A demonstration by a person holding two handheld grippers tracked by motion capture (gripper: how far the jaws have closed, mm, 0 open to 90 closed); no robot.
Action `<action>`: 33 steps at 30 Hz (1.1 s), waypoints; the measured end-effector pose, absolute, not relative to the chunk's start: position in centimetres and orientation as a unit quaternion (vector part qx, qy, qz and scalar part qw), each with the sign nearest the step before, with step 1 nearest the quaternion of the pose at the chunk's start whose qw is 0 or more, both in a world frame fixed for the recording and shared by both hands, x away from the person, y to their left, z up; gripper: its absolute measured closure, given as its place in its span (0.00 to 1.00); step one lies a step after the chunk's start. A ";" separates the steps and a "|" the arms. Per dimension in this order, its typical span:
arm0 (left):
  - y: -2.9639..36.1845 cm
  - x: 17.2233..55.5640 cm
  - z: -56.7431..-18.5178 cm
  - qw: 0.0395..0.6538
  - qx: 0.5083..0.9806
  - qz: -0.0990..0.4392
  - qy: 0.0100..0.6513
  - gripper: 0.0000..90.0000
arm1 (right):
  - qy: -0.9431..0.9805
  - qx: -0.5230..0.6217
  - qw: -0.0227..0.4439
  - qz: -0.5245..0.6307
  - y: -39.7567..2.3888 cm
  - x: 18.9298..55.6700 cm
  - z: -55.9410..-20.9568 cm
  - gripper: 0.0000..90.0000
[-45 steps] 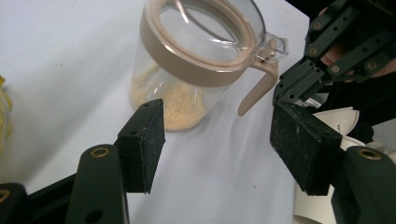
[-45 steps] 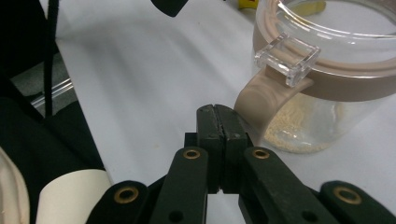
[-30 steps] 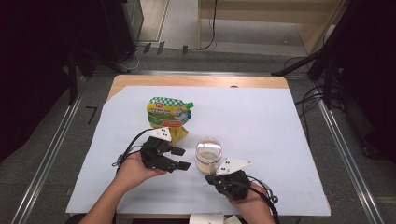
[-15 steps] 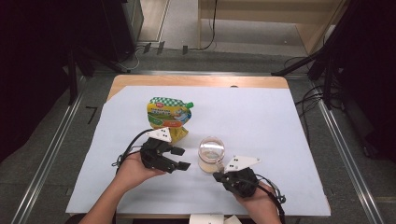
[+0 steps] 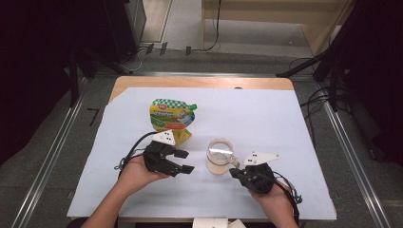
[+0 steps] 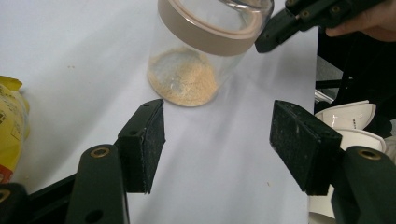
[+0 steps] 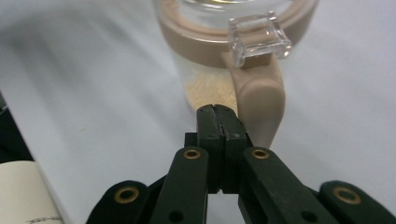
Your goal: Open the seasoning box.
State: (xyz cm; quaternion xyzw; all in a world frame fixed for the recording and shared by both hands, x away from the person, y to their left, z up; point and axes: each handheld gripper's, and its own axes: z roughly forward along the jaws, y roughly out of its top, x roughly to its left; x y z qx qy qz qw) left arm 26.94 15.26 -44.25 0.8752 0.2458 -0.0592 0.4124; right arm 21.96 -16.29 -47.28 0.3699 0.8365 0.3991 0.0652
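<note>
Centrally, toward the near edge of the white sheet (image 5: 285, 123) that covers the table, a clear jar (image 5: 219, 156) is seen standing upright, with a tan collar around its top, a clear lid and a thin layer of pale crumbs on its bottom. A tan clasp with a clear square tab is shown on the side of the jar that faces the right gripper (image 5: 236, 173). That gripper is held in the person's right hand at the near right, and its jaws are pressed together with nothing between them; in the right gripper view (image 7: 217, 112) their tips are seen just beside the lower end of the clasp, and whether contact is made cannot be told. The left gripper (image 5: 184, 161) is held in the left hand just left of the jar, its jaws spread apart and empty, with bare sheet between them in the left gripper view (image 6: 219, 135) and the jar (image 6: 205, 51) a little beyond the tips. A yellow and green pouch (image 5: 172, 116) is laid flat on the sheet, farther off and left of the jar, just beyond the left gripper.
</note>
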 end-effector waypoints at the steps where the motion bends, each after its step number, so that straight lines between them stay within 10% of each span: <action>1: 15.2 26.9 -44.3 0.412 0.876 -0.060 0.245 0.41 | 0.835 0.372 0.065 0.399 -16.5 22.1 -47.3 1.00; 33: 11.2 28.4 -41.5 0.435 0.875 -0.043 0.209 0.33 | 0.825 0.385 0.077 0.405 -20.0 26.6 -46.3 1.00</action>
